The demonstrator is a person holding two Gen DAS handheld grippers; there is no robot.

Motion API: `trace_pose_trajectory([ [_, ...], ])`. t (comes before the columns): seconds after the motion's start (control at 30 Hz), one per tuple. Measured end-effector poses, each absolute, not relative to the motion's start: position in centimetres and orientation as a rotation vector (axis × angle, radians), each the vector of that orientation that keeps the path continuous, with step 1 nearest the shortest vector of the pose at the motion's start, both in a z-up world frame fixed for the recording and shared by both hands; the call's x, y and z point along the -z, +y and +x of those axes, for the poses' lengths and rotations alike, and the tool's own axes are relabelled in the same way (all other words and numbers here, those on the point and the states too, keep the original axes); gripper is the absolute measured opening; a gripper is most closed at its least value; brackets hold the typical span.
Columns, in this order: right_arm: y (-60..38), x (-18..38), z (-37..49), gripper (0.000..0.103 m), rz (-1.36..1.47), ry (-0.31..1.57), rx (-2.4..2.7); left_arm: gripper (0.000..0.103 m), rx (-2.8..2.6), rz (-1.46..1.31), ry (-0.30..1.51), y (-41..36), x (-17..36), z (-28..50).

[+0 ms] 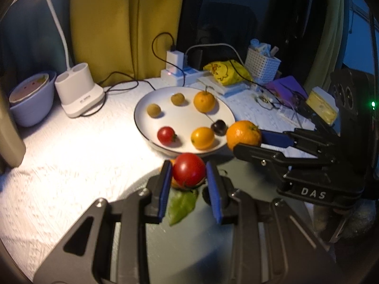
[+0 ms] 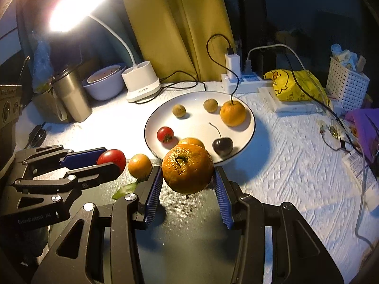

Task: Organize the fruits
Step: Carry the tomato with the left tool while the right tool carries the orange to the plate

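Note:
My left gripper is shut on a red tomato, held just in front of the white plate; it also shows in the right wrist view. My right gripper is shut on a large orange, at the plate's near rim. The plate holds two brown longans, an orange with a stem, a small tomato, a dark cherry and a small orange. Another small orange and a green leaf lie on a dark mat below the grippers.
A white desk lamp base and a lavender bowl stand behind the plate on the left, with steel cups. A power strip, cables, a yellow bag and a white basket crowd the right.

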State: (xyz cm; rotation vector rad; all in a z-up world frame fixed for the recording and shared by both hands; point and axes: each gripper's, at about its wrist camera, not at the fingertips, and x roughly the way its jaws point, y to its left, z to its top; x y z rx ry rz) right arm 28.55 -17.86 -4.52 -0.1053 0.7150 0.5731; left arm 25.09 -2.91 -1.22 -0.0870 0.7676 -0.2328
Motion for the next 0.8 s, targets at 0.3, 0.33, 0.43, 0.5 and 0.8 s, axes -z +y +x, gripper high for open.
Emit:
trace_pose_trajectory([
  [0.3,-17.0,4.2,30.6,0.046,-0.108,0.705,-0.569,0.031,0.232,-0.080,0.756,-1.7,1.0,28.0],
  [0.33,-16.9,4.1,30.9,0.046,-0.105,0.703,-0.569,0.031,0.234,-0.082,0.753,-1.6,1.0,28.4],
  [0.43,-16.6,4.2,31.6,0.046,-0.096,0.695,-0.571,0.031,0.242,-0.090,0.746,-1.3,1.1,29.4],
  [0.5,-16.3,4.3,32.0,0.046,-0.091,0.695,-0.571,0.031,0.242,-0.094,0.748,-1.2,1.2,30.2],
  [0.8,-14.6,5.0,34.8,0.046,-0.096,0.699,-0.560,0.031,0.239,-0.117,0.764,-0.4,2.6,33.8],
])
